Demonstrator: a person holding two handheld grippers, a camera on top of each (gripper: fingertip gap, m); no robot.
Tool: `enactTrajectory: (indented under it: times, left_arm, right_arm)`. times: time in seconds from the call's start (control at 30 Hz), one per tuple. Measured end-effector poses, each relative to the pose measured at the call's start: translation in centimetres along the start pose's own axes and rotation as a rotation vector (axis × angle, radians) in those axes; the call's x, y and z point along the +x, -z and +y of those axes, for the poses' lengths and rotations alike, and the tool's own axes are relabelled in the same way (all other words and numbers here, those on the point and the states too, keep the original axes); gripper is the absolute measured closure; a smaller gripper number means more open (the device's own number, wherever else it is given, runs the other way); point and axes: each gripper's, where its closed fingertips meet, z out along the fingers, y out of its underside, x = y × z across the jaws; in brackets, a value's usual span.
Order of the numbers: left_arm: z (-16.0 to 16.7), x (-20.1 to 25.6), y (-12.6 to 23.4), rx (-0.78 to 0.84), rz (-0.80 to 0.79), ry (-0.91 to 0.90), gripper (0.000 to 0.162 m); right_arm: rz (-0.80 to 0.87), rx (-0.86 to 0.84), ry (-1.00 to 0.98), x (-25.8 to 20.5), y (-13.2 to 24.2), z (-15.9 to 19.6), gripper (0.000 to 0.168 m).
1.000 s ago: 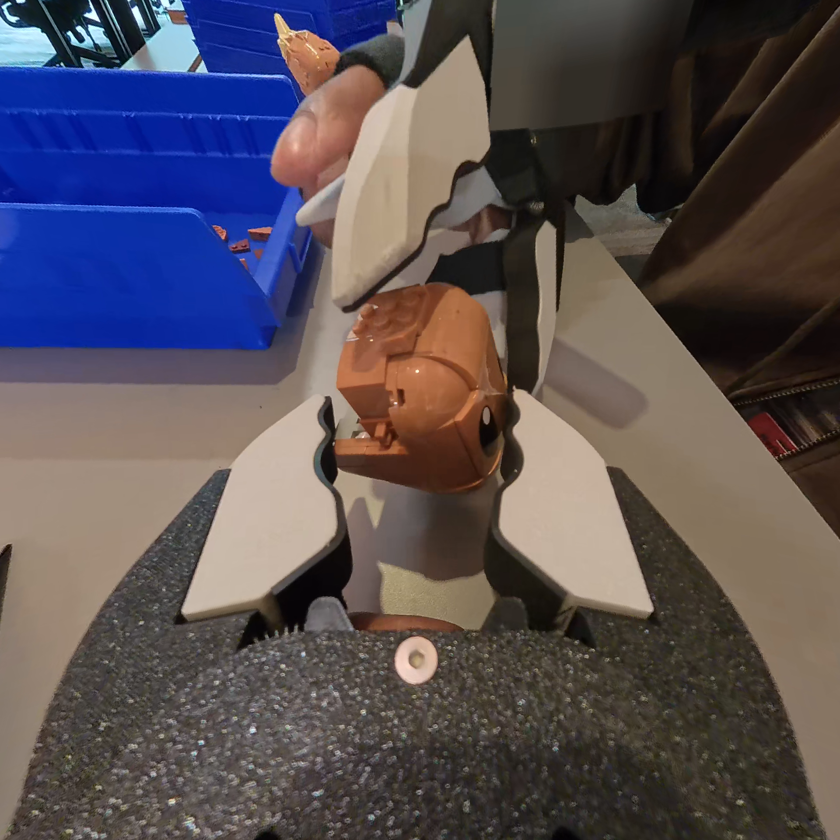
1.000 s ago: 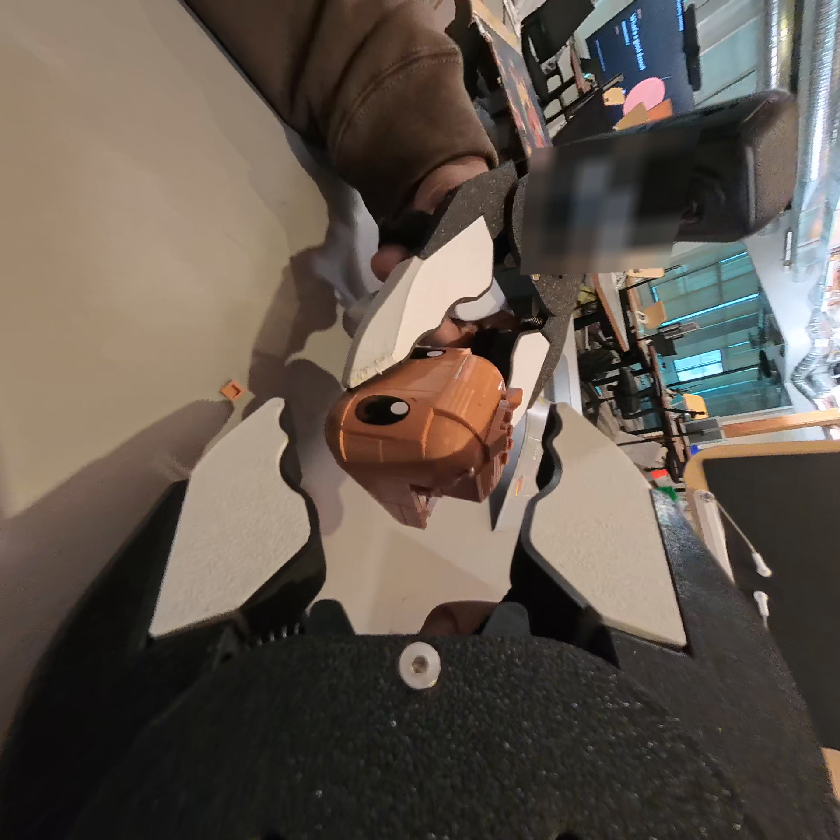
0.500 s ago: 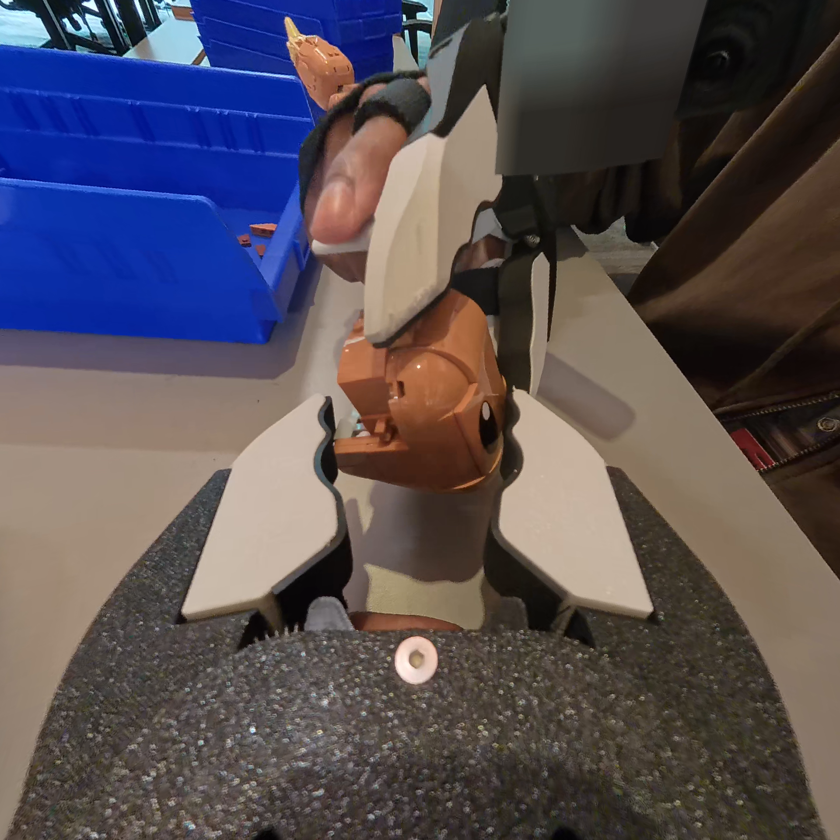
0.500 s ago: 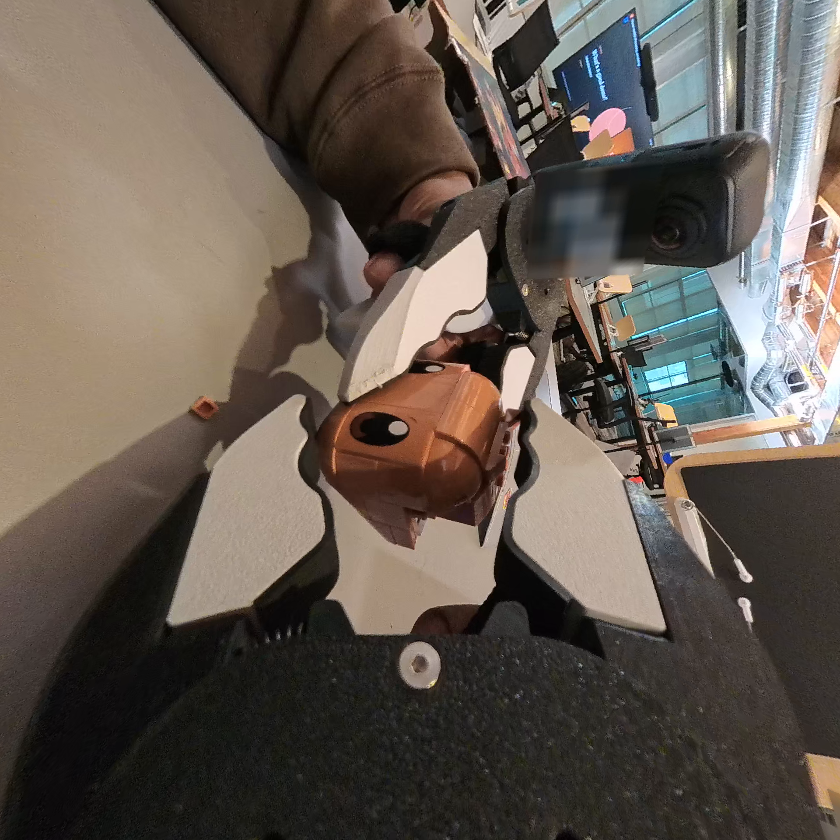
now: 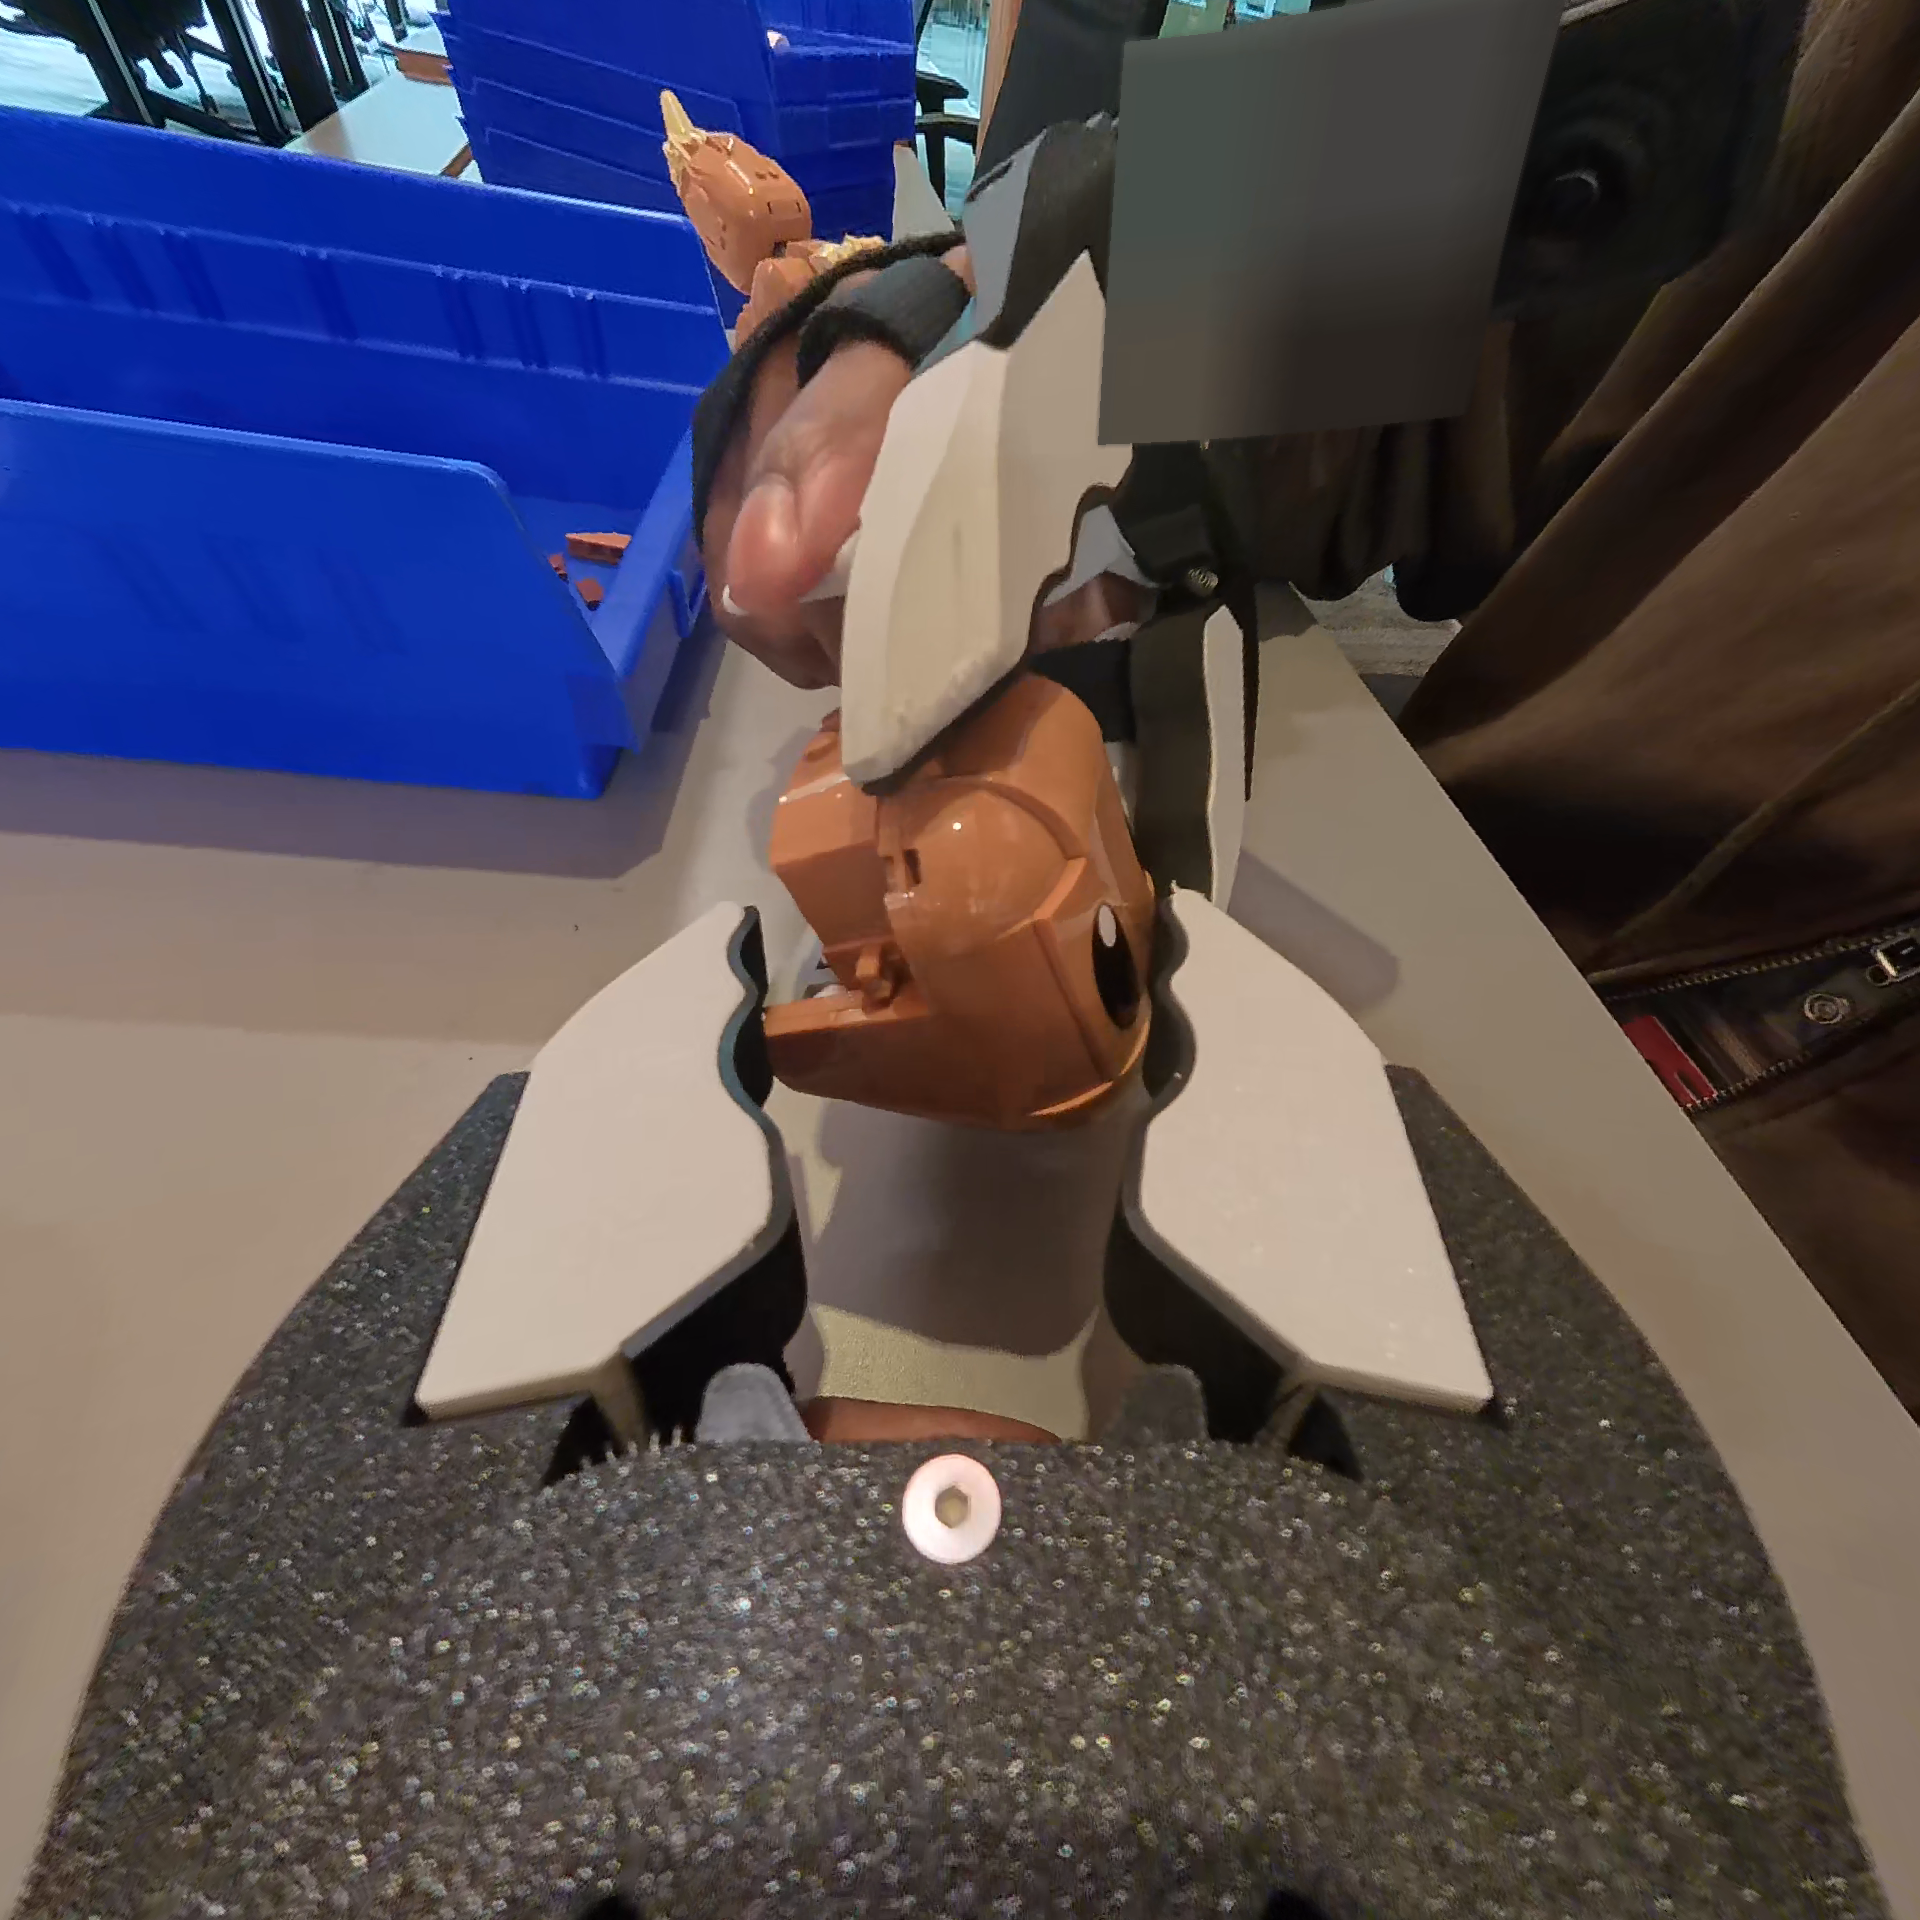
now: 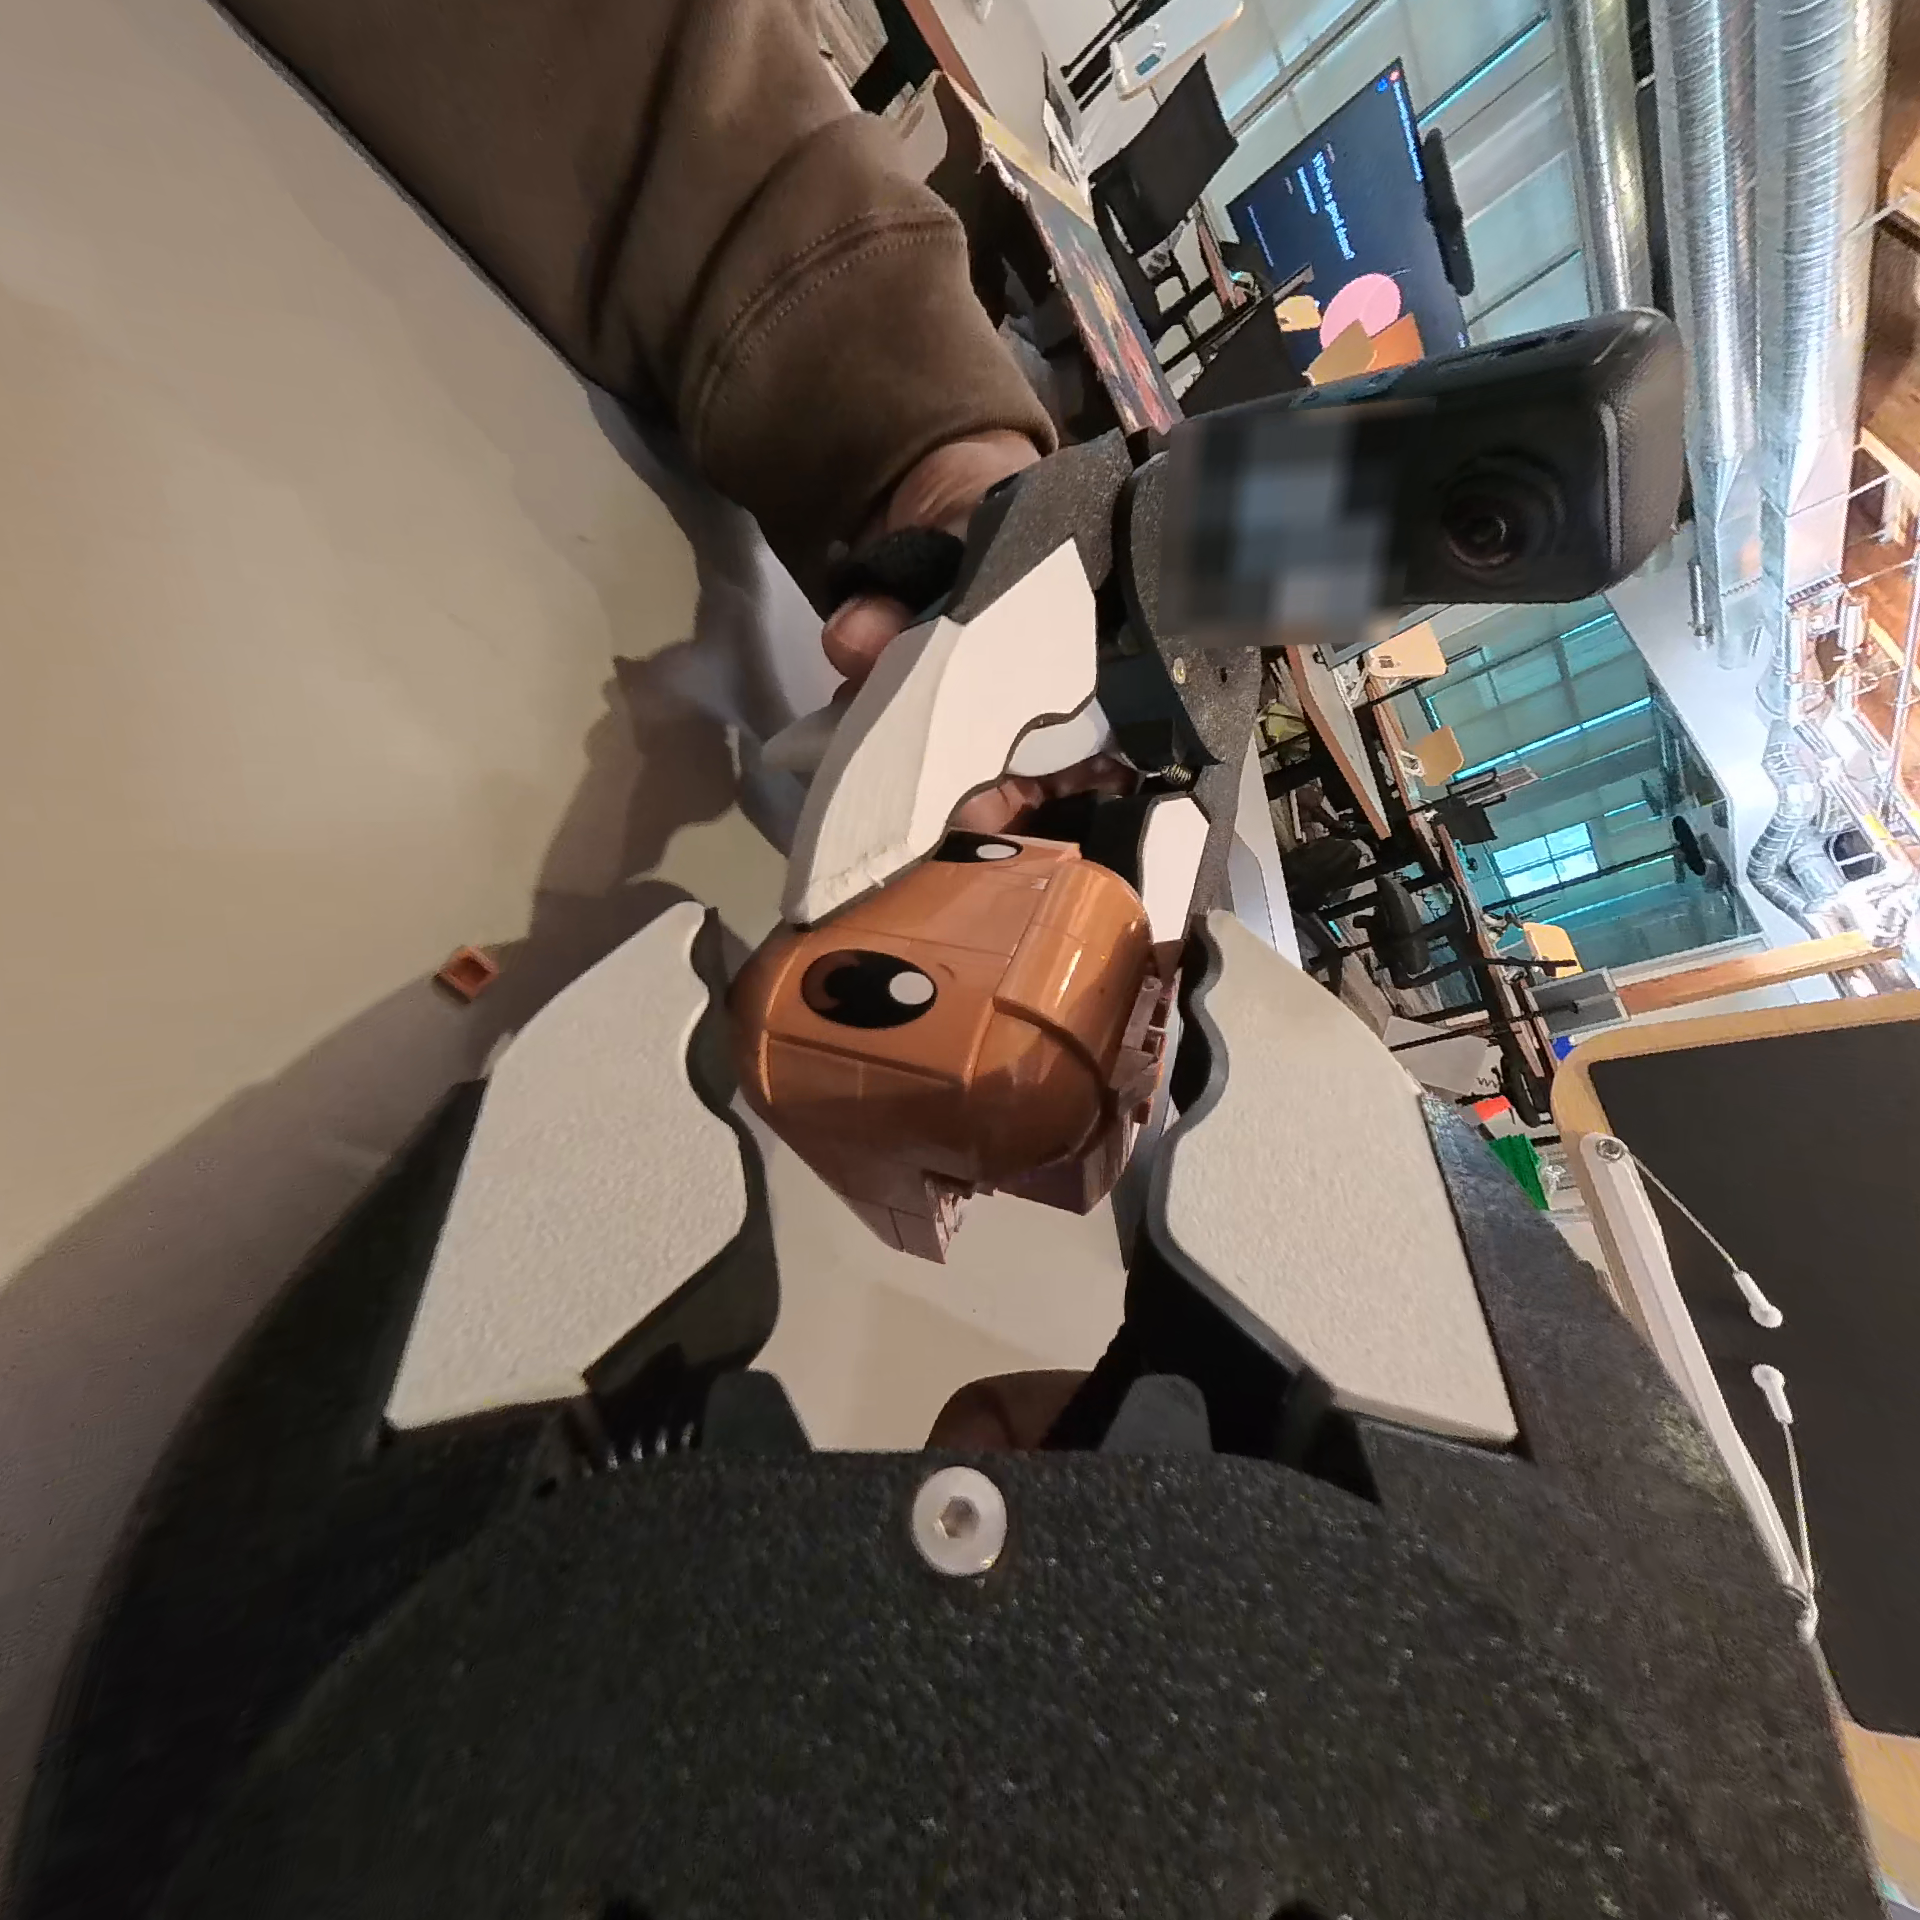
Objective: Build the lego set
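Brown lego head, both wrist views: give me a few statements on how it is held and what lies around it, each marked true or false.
1. The brown lego head sits between the fingers of the left gripper. True.
2. The right gripper is far from the head, over the bins. False: its fingers flank the head too.
3. The head rests flat on the table. False: it is held above the surface.
4. A small brown brick lies loose on the table. True.
5. The nearest blue bin holds nothing. False: a few small brown pieces lie in it.
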Motion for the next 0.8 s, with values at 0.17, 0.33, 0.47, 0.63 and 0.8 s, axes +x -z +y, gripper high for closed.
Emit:
enactTrajectory:
  times: [0.17, 0.33, 0.47, 0.63, 0.8]
  left_arm:
    - [-0.2, 0.0, 0.1, 0.026, 0.001, 0.000, 0.091]
    - [-0.5, -0.2, 0.4, 0.059, -0.005, 0.010, 0.091]
    - [-0.7, -0.3, 0.5, 0.077, -0.014, 0.007, 0.091]
    - [-0.6, -0.3, 0.5, 0.071, -0.013, 0.004, 0.091]
    - [-0.6, -0.3, 0.5, 0.069, -0.013, 0.009, 0.091]
  right_arm:
    - [0.024, 0.009, -0.003, 0.3, 0.1, -0.1, 0.084]
    - [0.049, 0.020, -0.010, 0.7, 0.3, -0.2, 0.086]
    - [0.073, 0.027, -0.027, 1.2, 0.5, -0.1, 0.083]
    - [0.063, 0.032, -0.023, 1.0, 0.4, -0.1, 0.083]
    - [0.058, 0.037, -0.017, 0.8, 0.2, -0.1, 0.085]
